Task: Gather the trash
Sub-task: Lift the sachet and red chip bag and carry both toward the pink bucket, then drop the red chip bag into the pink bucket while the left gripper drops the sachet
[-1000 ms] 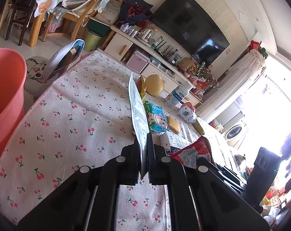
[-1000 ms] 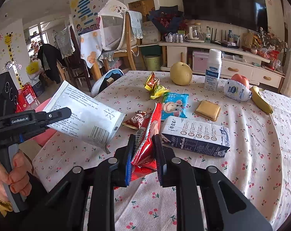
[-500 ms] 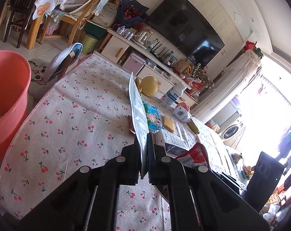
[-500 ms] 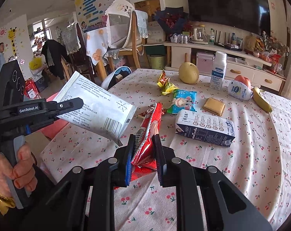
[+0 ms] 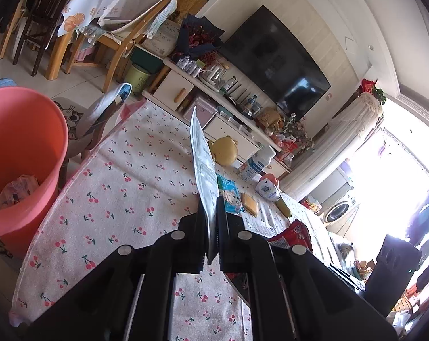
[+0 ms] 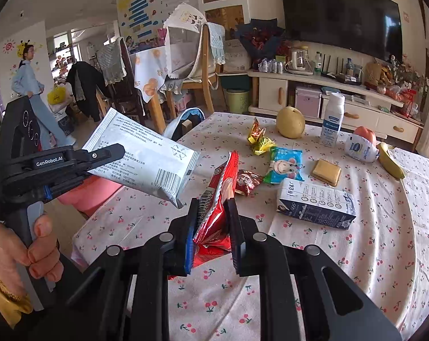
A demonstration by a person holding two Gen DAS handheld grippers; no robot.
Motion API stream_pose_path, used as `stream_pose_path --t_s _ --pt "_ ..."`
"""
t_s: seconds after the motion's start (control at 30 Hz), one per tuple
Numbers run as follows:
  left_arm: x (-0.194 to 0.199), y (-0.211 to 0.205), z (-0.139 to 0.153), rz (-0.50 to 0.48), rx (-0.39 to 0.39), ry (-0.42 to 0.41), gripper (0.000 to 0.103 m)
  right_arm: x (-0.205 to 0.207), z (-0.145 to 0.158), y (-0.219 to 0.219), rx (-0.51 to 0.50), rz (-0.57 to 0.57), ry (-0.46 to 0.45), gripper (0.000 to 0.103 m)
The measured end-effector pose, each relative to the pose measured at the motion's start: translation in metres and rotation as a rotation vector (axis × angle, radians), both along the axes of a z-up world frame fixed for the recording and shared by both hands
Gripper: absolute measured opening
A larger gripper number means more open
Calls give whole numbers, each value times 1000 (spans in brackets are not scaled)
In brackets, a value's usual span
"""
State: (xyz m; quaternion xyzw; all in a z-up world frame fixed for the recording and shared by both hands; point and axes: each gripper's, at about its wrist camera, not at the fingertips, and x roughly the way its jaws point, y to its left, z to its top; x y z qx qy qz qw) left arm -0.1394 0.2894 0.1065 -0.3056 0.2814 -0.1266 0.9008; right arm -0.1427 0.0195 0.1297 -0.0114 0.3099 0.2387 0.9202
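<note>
My left gripper is shut on a white printed packet, seen edge-on and held above the table's near left edge. It also shows in the right wrist view, held flat. My right gripper is shut on a red snack bag, lifted above the cherry-print tablecloth. A pink bucket stands on the floor left of the table, with some trash inside.
On the table lie a small red wrapper, a yellow-red wrapper, a blue snack pack, a milk carton, a biscuit, a pear, a bottle and a banana. Chairs stand beyond.
Both grippers have pulled back toward the table's near left edge with their items. The pink bucket has come further into the left wrist view.
</note>
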Motion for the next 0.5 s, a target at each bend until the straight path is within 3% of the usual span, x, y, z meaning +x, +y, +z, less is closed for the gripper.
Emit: stream_pose_path --t_s 0.23,0.5 --pt "-6 39 9 106 -26 -32 8 4 13 44 3 83 -27 21" --pt "-24 103 19 344 -9 -58 8 24 25 121 21 218 -54 21"
